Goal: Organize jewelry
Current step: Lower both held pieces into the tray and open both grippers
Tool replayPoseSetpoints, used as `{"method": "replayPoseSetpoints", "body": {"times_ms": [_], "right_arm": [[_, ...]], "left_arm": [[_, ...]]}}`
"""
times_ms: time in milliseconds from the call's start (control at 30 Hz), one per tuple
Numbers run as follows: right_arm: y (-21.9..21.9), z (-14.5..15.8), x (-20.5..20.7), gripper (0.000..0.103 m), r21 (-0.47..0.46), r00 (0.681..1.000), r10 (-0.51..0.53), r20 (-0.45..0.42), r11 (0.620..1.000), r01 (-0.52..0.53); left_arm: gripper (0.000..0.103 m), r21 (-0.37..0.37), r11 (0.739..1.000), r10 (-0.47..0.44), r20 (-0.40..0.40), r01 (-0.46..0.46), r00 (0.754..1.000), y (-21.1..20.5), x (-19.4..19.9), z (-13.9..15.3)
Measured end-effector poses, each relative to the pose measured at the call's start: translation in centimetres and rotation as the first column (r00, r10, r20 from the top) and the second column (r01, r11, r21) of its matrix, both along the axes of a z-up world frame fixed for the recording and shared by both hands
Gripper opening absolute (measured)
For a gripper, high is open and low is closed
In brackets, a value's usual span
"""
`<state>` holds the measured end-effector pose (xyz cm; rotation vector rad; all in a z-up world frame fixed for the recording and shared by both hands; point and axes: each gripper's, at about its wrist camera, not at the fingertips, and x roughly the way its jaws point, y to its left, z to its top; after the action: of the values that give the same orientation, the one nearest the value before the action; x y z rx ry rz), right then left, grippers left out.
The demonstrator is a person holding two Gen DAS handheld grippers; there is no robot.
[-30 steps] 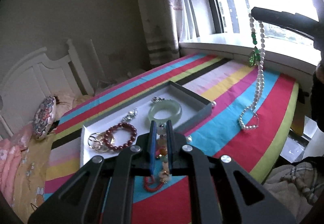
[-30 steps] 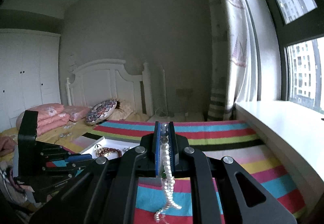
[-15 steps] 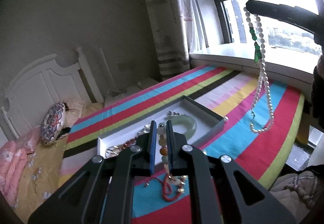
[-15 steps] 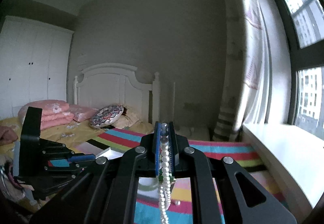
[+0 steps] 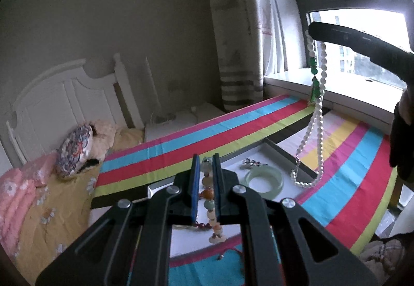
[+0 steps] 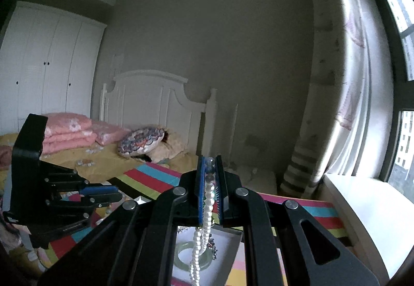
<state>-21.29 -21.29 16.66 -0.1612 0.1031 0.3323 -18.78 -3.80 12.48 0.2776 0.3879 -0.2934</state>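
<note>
My left gripper (image 5: 206, 160) is shut on a multicoloured bead bracelet (image 5: 210, 204) that hangs down over the white jewelry tray (image 5: 284, 154). My right gripper (image 6: 209, 163) is shut on a white pearl necklace (image 6: 204, 229) with green beads; it hangs over the tray's right end, also in the left wrist view (image 5: 314, 115). A pale green jade bangle (image 5: 264, 178) lies in the tray, also in the right wrist view (image 6: 186, 255), next to a silver brooch (image 5: 252, 162). The left gripper shows at the left of the right wrist view (image 6: 103, 194).
The tray sits on a striped tablecloth (image 5: 233, 125). A bed with a white headboard (image 5: 64, 99), pillow and pink quilt stands behind. A window sill (image 5: 336, 94) and curtain (image 5: 233, 27) are at the right. A red cord (image 5: 233, 251) lies near the tray's front edge.
Both grippers have risen and moved toward the tray. The pearl necklace has lifted off the cloth and now hangs over the tray's right end. The bracelet now hangs over the tray.
</note>
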Motion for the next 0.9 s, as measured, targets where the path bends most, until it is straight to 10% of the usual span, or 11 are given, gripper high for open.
{"method": "replayPoseSetpoints", "body": {"times_ms": [633,800,900], "right_arm": [[6.5,-3.1,8.6,0.01,-0.015,0.983,0.047,-0.18,0.999,-0.051],[8.5,-8.7,10.6,0.01,-0.069,0.922,0.089,-0.377,0.99,-0.124],[9.9,-12.2,11.7,0.01,-0.134,0.863,0.083,-0.498,0.976,-0.171]], "left_arm": [[0.009,-0.037,0.989,0.134,-0.188,-0.143,0.973,2.0,12.5,-4.4],[0.01,-0.061,0.989,0.112,-0.289,-0.135,0.951,2.7,13.7,-7.6],[0.027,-0.061,0.99,0.101,-0.304,-0.125,0.947,2.8,13.2,-8.7]]}}
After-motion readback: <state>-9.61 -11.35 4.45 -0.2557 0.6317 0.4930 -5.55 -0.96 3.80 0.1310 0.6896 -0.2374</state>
